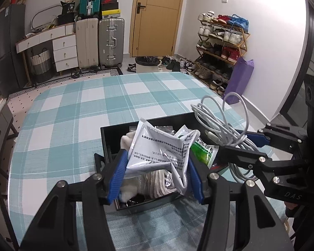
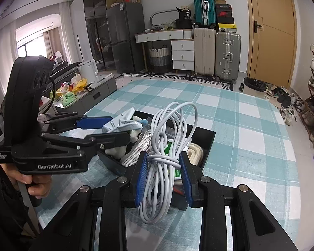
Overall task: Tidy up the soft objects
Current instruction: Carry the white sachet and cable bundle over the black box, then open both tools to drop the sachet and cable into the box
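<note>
Left gripper is clamped on a crumpled pouch, right gripper on a cable bundle; both are held over the black box. Loose loops could be snagged on box contents.

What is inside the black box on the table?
The black box holds a white sock, striped fabric, a green packet and a cream strap. Its bottom is covered by these things and the held pouch.
</note>
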### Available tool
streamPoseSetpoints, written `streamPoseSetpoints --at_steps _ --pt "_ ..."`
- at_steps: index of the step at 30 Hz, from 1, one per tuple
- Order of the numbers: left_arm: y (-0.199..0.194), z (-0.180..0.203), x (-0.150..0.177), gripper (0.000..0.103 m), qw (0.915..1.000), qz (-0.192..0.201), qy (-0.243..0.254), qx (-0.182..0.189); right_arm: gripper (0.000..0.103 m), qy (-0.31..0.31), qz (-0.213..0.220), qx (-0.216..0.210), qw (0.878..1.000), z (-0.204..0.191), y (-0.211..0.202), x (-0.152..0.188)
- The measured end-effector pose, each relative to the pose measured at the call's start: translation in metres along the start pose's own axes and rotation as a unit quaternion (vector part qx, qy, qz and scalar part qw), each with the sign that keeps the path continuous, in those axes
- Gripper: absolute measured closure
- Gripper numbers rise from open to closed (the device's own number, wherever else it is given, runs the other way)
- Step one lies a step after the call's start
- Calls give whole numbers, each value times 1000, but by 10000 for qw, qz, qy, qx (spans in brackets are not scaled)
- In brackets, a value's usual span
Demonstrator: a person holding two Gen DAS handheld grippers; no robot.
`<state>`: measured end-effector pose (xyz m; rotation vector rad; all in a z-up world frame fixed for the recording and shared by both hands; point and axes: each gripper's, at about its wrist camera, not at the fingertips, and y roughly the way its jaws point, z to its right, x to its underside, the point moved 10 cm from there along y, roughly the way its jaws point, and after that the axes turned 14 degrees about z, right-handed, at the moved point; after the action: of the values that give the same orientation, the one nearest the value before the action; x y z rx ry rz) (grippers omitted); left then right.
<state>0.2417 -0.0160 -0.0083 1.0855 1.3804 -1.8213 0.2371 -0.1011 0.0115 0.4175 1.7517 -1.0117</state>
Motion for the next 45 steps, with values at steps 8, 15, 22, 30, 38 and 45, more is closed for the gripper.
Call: streamPoseSetpoints --at_steps 8,15,22,30,38,45 --pt "16 1 10 49 9997 -224 119 -23 73 -128 -123 -64 9998 5 23 1" --pt "27 -3 25 49 9987 -441 220 -144 73 -299 -269 -64 9992 9 40 6" --pt "28 -2 26 48 9982 -440 356 -186 73 -460 -373 -102 9982 8 54 10" --pt "30 -3 25 48 9979 -438 417 -227 72 -490 -474 -173 9975 10 60 15" --pt "30 -1 24 41 9982 -473 333 -160 64 -516 -396 -4 9979 16 52 15" --pt "27 5 24 27 9987 -486 151 30 33 -557 -151 154 9982 21 31 6"
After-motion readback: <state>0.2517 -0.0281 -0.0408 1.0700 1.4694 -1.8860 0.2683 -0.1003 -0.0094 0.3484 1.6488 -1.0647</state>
